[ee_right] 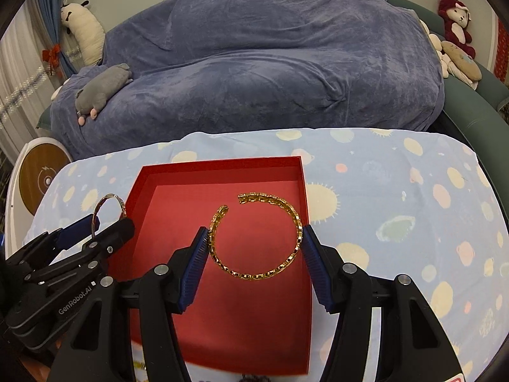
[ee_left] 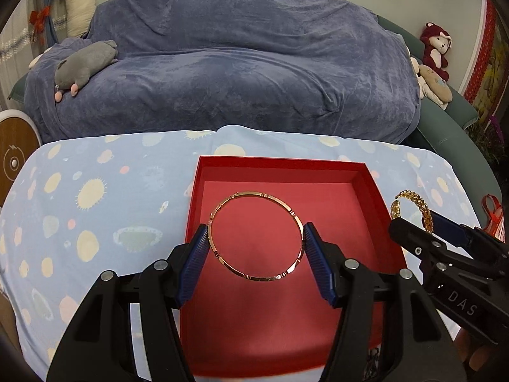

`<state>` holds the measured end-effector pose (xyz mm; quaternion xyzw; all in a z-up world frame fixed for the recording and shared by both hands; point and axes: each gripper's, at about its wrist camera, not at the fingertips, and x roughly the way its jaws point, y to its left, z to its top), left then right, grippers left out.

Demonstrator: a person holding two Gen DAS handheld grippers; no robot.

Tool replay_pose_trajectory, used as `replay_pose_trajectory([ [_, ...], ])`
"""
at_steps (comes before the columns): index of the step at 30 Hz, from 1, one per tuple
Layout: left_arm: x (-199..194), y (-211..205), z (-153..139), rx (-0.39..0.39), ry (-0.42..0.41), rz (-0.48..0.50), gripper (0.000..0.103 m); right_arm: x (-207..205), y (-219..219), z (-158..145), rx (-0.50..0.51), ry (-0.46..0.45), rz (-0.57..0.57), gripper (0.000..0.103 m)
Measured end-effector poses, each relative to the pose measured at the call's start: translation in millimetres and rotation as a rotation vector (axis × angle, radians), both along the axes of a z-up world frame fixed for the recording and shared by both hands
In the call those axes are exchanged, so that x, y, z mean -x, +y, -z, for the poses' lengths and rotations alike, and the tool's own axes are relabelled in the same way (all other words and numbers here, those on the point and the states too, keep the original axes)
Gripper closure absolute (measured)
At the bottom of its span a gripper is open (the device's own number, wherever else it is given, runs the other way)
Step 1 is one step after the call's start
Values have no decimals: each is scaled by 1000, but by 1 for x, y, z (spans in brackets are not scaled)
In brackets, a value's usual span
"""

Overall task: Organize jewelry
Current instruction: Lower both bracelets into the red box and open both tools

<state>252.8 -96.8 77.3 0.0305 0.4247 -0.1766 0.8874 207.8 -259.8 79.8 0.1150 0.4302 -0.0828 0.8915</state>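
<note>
My left gripper (ee_left: 256,238) is shut on a thin gold bangle (ee_left: 235,194), held flat between the blue pads above the open red box (ee_left: 280,164). My right gripper (ee_right: 256,238) is shut on an open gold chain-link cuff bracelet (ee_right: 296,216), also held over the red box (ee_right: 222,163). In the left wrist view the right gripper (ee_left: 413,222) shows at the right with the cuff (ee_left: 416,205). In the right wrist view the left gripper (ee_right: 108,219) shows at the left with the bangle (ee_right: 109,195).
The box sits on a light blue patterned cloth (ee_left: 95,197) over the table. Behind is a sofa under a blue throw (ee_left: 238,63) with plush toys (ee_left: 82,67). A round white and wood object (ee_left: 14,156) stands at the left. A red ribbon (ee_left: 494,213) lies at the right.
</note>
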Motion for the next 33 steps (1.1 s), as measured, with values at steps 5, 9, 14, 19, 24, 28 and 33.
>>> replay_pose_trajectory([
  [5, -38, -16, 22, -17, 38, -8, 46, -40, -5, 22, 2, 44, -14, 47],
  [9, -54, -21, 39, -26, 66, -19, 46, -61, -10, 41, -10, 80, -5, 47],
  [14, -67, -26, 53, -47, 88, -17, 46, -73, -16, 59, -43, 114, 7, 47],
  [19, -74, -25, 60, -52, 94, -23, 46, -80, -13, 64, -41, 122, -1, 46],
  [24, -74, -24, 57, -79, 78, -45, 36, -80, -12, 58, -13, 107, 7, 44],
  [28, -71, -18, 48, -62, 71, -54, 32, -71, -10, 44, 6, 80, -2, 40],
  [33, -52, -9, 27, -42, 49, -55, 32, -47, -1, 18, 45, 41, -27, 40],
])
